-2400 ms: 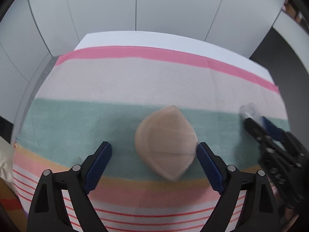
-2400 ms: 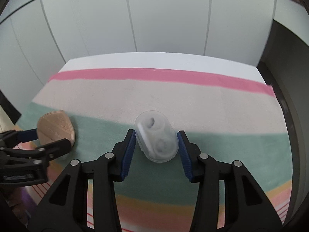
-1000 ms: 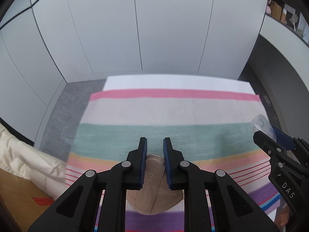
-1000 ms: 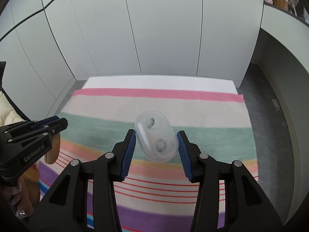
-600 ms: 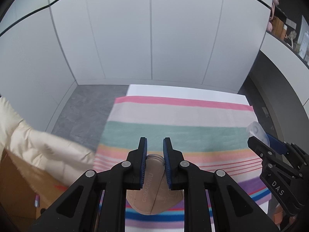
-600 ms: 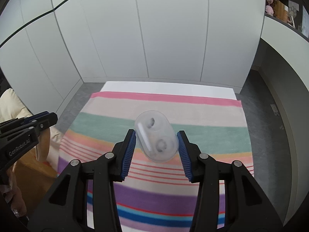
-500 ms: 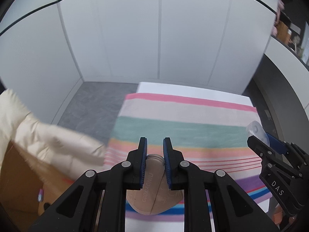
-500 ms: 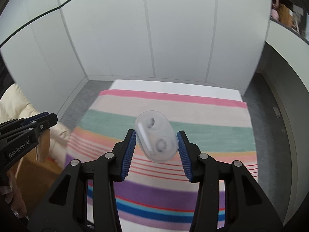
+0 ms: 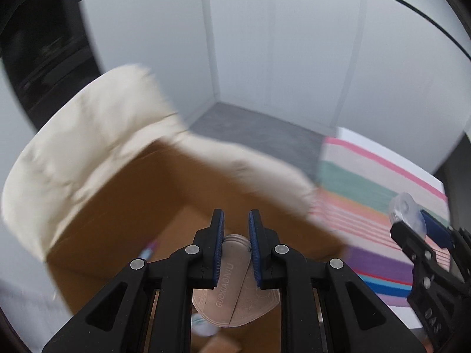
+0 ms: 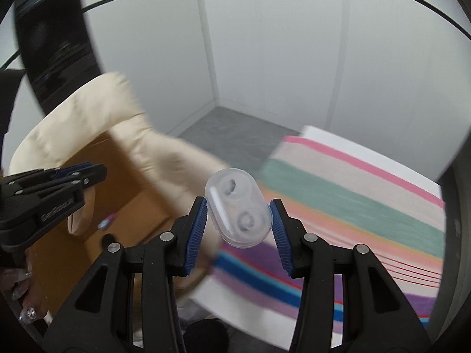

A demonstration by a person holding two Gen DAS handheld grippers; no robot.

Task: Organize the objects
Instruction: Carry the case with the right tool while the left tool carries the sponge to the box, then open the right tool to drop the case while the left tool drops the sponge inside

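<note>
Beige and soft, the pad [image 9: 235, 291] is pinched edge-on in the nearly closed left claw [image 9: 235, 236], above the cardboard box [image 9: 123, 206], likely for dropping in. Farther right, the clear case [image 10: 238, 207] is clamped across its width by the part-open right claw [image 10: 238, 223], over the counter's striped cloth [image 10: 368, 203].

The cardboard box [image 9: 123, 200] stands open-topped at left, its floor mostly bare; cream cloth [image 9: 88, 135] drapes its far rim. The striped cloth [image 10: 353, 206] at right lies flat, unobstructed.
</note>
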